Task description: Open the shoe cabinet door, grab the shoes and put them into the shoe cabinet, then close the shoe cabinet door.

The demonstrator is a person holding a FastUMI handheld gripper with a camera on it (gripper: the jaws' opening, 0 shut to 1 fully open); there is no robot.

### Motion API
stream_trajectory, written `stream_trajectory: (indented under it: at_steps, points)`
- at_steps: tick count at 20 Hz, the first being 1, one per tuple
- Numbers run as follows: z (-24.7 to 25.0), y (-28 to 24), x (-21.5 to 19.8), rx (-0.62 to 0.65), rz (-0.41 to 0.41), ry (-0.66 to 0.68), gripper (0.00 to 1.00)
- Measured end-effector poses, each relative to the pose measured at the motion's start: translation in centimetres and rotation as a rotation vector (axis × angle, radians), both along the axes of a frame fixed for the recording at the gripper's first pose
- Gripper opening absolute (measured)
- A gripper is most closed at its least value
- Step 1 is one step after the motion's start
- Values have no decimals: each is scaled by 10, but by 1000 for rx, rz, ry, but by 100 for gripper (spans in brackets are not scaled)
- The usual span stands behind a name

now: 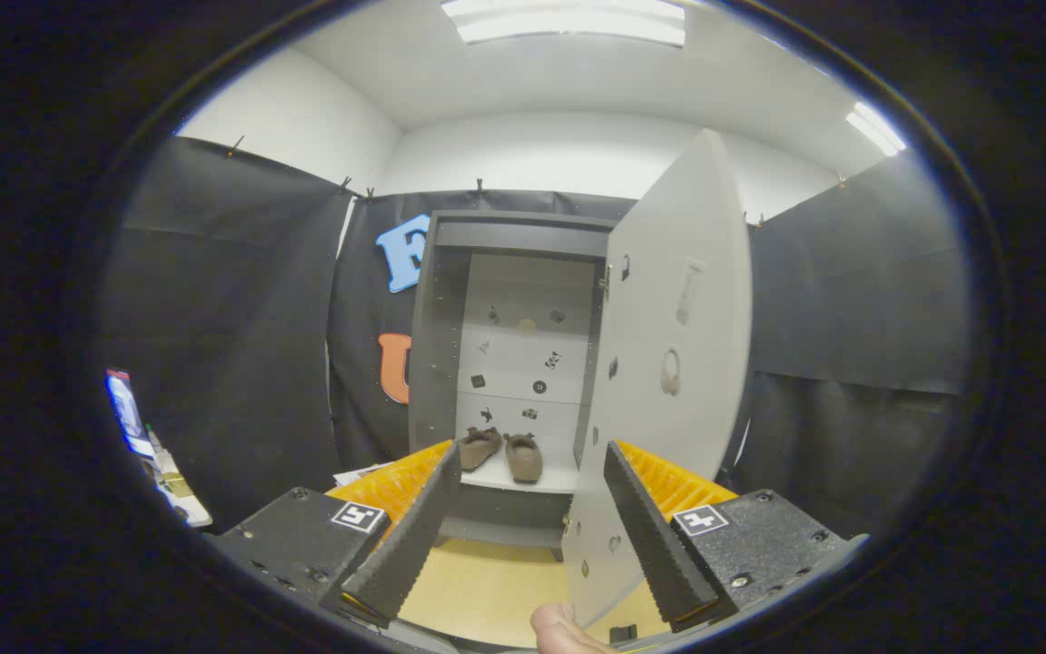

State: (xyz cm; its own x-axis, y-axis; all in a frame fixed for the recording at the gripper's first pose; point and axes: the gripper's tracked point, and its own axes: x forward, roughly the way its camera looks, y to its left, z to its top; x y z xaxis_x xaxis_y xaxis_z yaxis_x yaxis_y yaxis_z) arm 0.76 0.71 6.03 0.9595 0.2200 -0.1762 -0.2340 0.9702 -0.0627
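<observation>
A tall grey shoe cabinet [437, 318] stands ahead against the black cloth wall. Its pale door [673, 345] is swung wide open on the right side, with a round handle [670, 371] on its face. A pair of brown shoes [503, 451] lies side by side on the cabinet's bottom shelf [523, 477], toes pointing out. My gripper [532, 459] is open, its two fingers spread wide with nothing between them. The shoes sit well beyond the fingertips. The door's lower edge lies just ahead of the right finger [646, 536].
Light wooden floor [487, 581] runs from under the fingers to the cabinet base. A person's fingertip [564, 629] shows below the fingers. Papers and a small screen [128, 409] lie off to the left by the cloth wall.
</observation>
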Motion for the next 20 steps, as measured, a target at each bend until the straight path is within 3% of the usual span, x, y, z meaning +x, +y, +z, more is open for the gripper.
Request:
stream_trajectory:
  at_steps: [5,9,15,20]
  points:
    - [9,-78,-19,48,-71,-31,100]
    - [-3,-152,-5,79,-134,-25,100]
    - [-48,-238,61,9,-155,35,100]
    - [-74,-264,120,12,-128,31,100]
